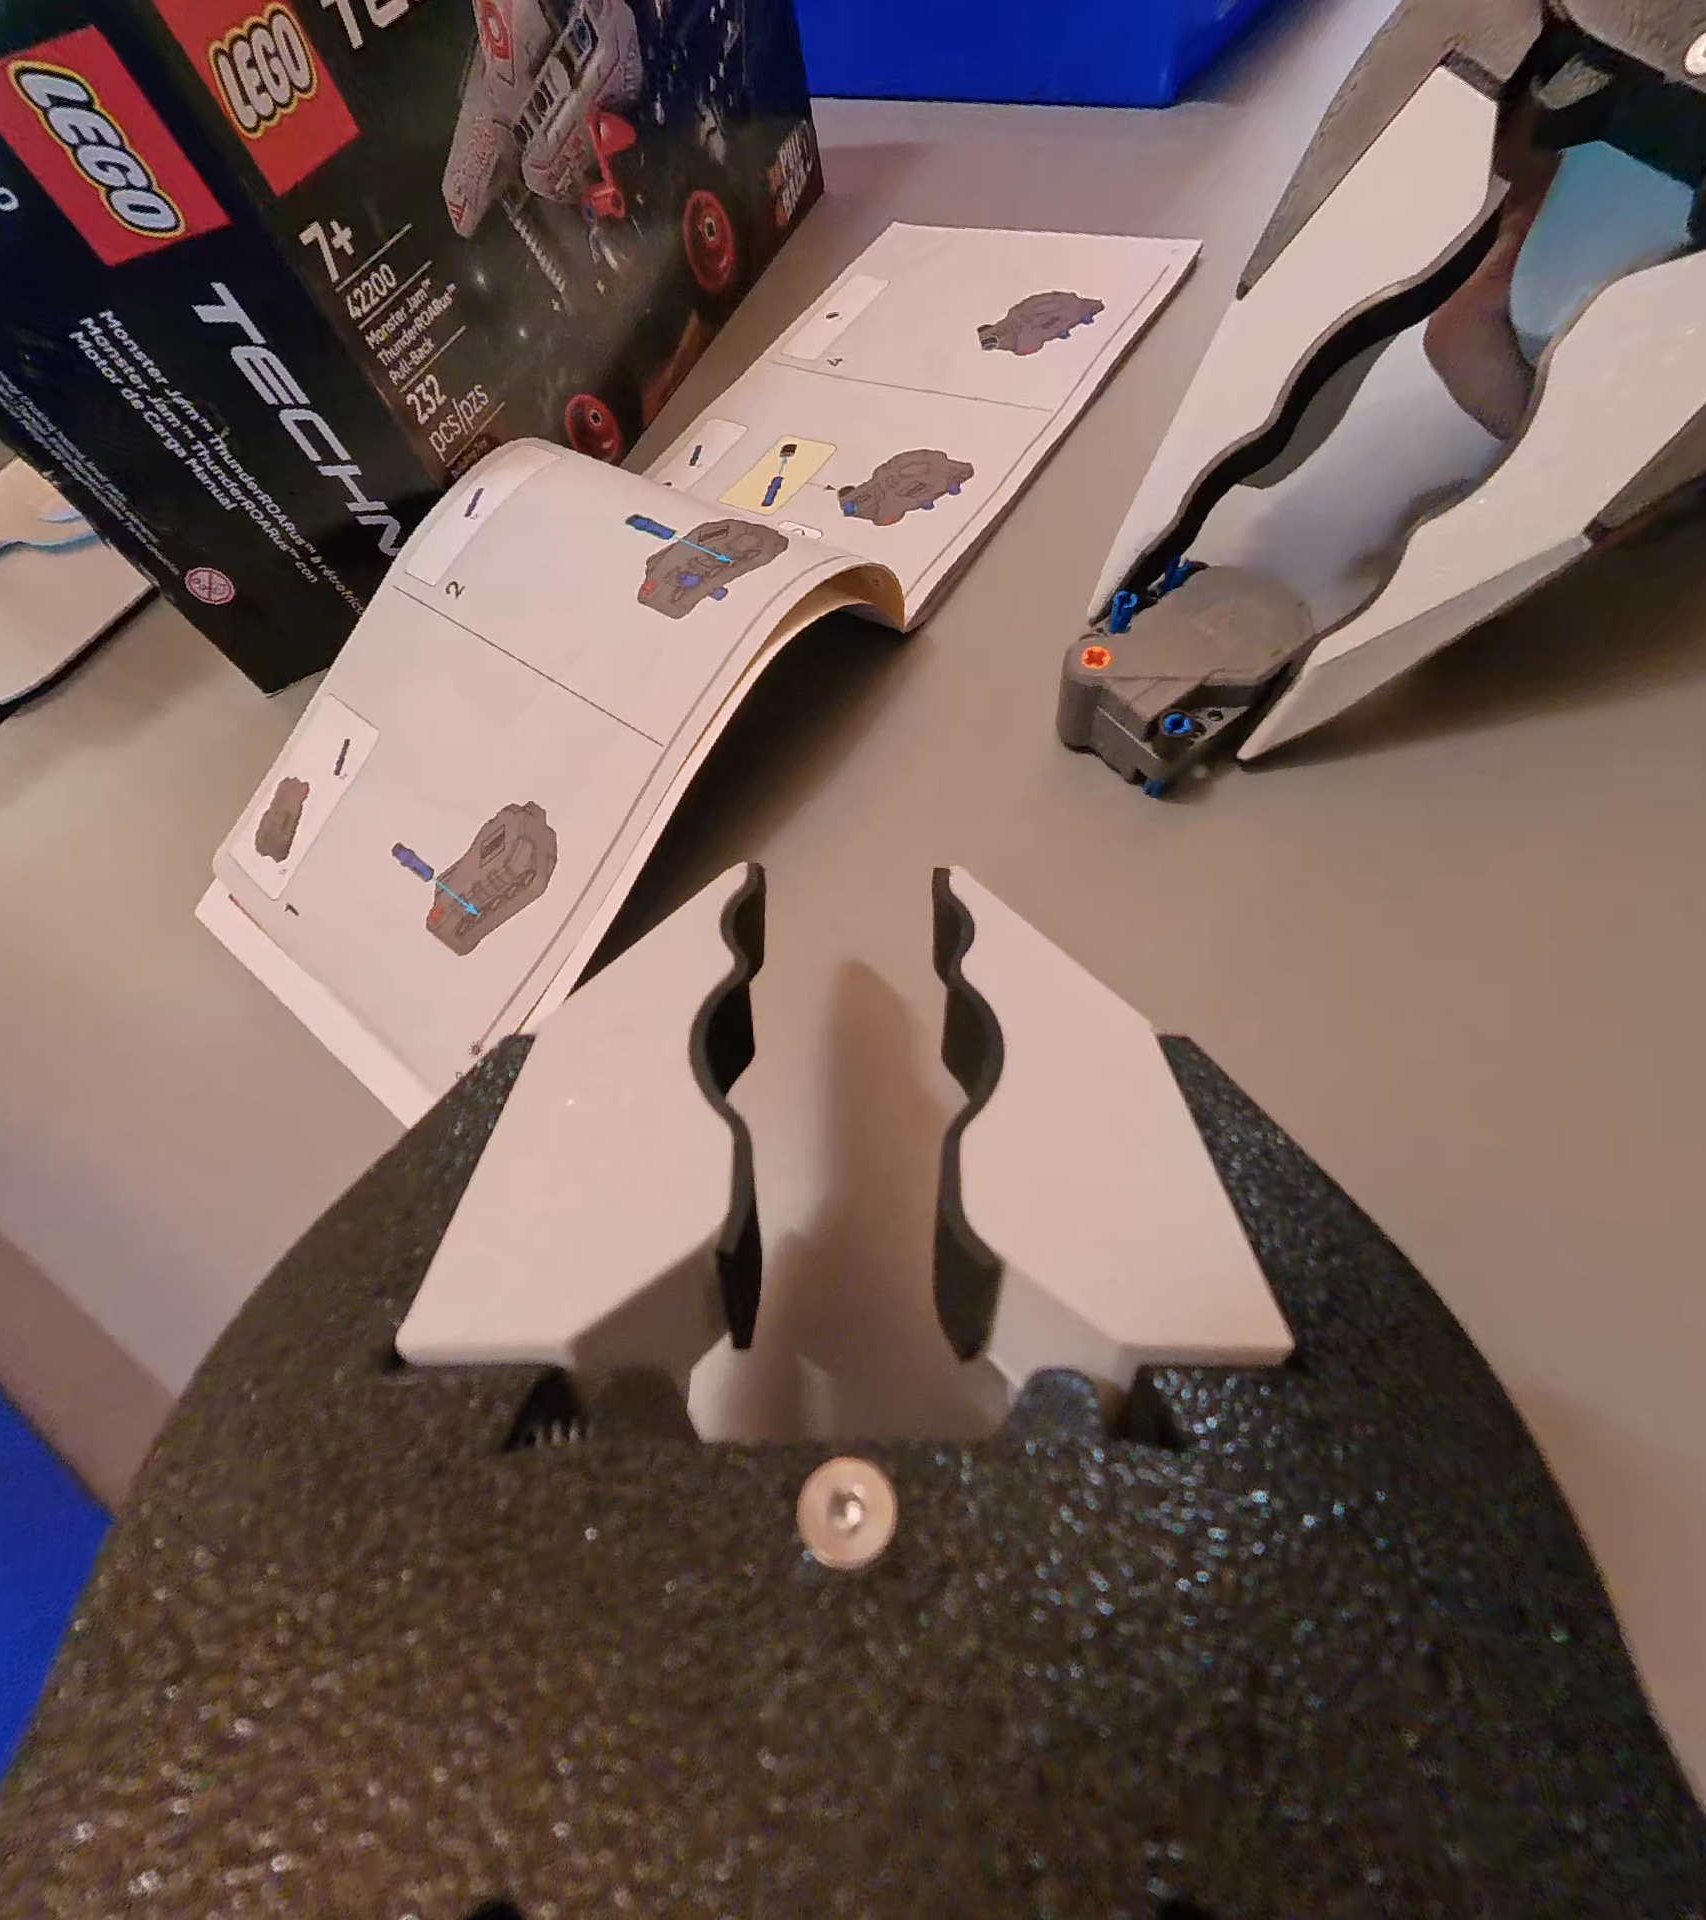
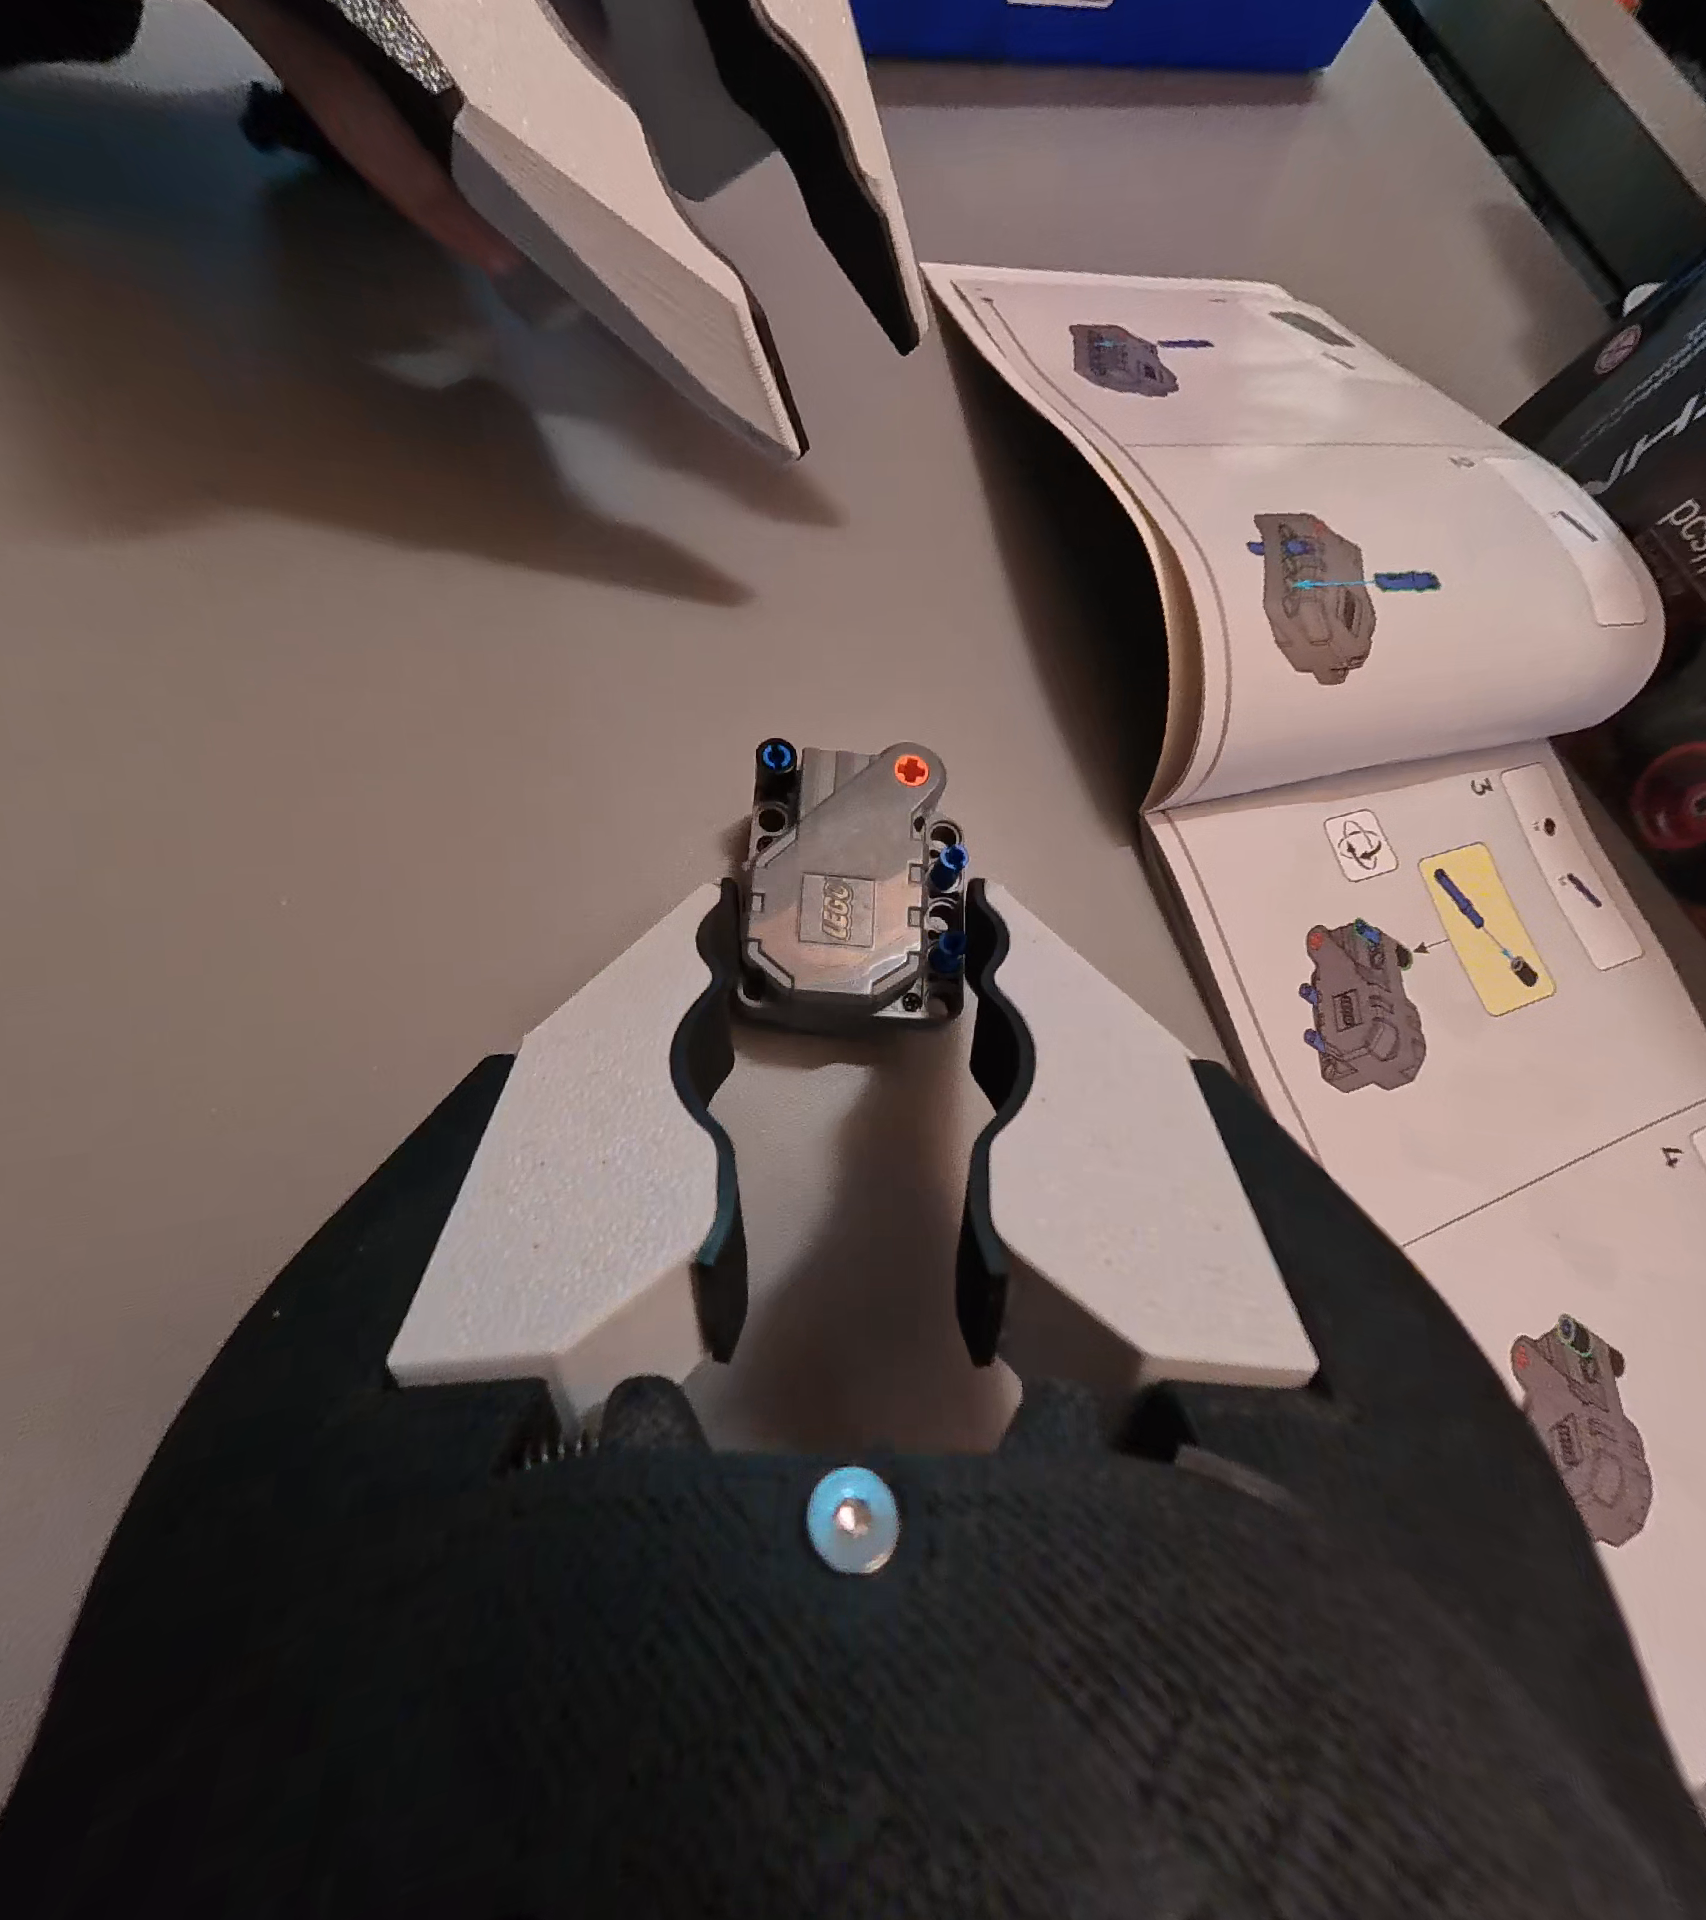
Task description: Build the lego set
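Grey table (image 1: 1348, 1039), bearing everything. Black printed cardboard box (image 1: 236, 343) behind the open white paper instruction booklet (image 1: 558, 665), my landmark. Right of the booklet, my right gripper (image 2: 849, 914) pinches the grey plastic motor block (image 2: 844, 904), blue pins (image 2: 951, 899) fitted. My left gripper (image 1: 849, 894) hangs spread, empty. Early pin steps, I judge; next calls for fetching another pin.

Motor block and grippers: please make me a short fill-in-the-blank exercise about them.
1. The motor block sits between the fingers of the ____ gripper.
2. The left gripper holds ____.
3. The booklet lies ____ on the table.
4. The round spot on top of the block is ____.

Missing words: right; nothing; open; orange
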Action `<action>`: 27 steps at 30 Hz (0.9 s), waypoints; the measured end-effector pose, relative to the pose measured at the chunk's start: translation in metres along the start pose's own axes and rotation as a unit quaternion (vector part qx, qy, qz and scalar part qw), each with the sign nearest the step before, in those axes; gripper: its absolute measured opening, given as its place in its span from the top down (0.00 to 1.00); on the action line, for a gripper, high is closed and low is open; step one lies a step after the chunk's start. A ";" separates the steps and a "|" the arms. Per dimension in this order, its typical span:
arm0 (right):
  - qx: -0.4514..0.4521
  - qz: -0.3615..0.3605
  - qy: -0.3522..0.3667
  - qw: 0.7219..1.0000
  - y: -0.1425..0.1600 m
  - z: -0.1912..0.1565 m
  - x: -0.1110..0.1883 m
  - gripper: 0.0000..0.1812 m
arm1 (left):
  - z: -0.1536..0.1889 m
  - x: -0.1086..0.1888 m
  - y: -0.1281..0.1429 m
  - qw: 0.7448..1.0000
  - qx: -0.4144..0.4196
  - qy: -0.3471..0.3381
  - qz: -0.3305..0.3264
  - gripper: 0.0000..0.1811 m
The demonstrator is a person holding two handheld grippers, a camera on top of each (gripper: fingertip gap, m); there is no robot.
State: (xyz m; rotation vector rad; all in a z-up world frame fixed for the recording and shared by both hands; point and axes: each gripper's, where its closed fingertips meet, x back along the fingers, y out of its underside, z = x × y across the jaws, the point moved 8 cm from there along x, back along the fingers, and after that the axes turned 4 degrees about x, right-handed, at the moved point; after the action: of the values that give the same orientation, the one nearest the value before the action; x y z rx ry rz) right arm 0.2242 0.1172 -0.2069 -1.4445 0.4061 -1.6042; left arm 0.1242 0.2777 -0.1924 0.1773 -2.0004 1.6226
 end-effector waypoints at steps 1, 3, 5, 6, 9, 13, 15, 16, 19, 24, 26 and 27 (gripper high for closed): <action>0.002 0.000 0.002 1.000 0.000 0.000 0.000 0.77 | 0.001 0.000 0.000 1.000 -0.002 0.002 0.000 0.84; 0.003 0.000 0.003 1.000 0.000 -0.001 0.000 0.77 | 0.001 0.000 0.000 1.000 -0.006 0.000 0.001 0.84; 0.005 0.000 0.002 1.000 0.000 -0.001 0.000 0.77 | 0.002 0.000 0.000 1.000 -0.009 -0.002 -0.001 0.84; 0.007 0.000 0.000 1.000 0.000 -0.001 0.000 0.77 | 0.002 -0.001 0.000 1.000 -0.010 -0.004 -0.002 0.84; 0.011 0.001 0.000 1.000 0.000 -0.002 0.001 0.74 | 0.002 -0.002 0.001 1.000 -0.013 -0.007 -0.007 0.85; 0.009 0.006 0.001 1.000 0.000 -0.002 0.001 0.71 | 0.002 -0.003 0.002 1.000 -0.012 -0.008 -0.015 0.85; 0.009 0.006 -0.001 1.000 0.001 -0.002 0.002 0.72 | 0.001 -0.003 0.002 1.000 -0.011 -0.008 -0.014 0.85; 0.008 0.002 -0.001 1.000 0.001 -0.002 0.002 0.73 | 0.001 -0.003 0.002 1.000 -0.010 -0.007 -0.013 0.85; 0.006 -0.001 -0.008 1.000 0.002 -0.001 0.001 0.77 | 0.000 -0.003 0.002 1.000 -0.003 -0.003 -0.012 0.85; 0.004 -0.002 -0.010 1.000 0.003 -0.001 0.001 0.77 | -0.001 -0.004 0.003 1.000 0.004 -0.006 -0.020 0.85; 0.001 -0.002 -0.012 1.000 0.003 -0.001 0.000 0.77 | -0.001 -0.005 0.003 1.000 0.000 -0.004 -0.023 0.85; 0.000 -0.002 -0.014 1.000 0.003 -0.001 0.000 0.77 | 0.000 -0.005 0.003 1.000 -0.002 -0.004 -0.025 0.85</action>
State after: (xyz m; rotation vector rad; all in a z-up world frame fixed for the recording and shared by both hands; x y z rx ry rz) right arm 0.2248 0.1155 -0.2090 -1.4663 0.3874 -1.5864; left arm 0.1274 0.2774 -0.1976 0.2298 -1.9890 1.5893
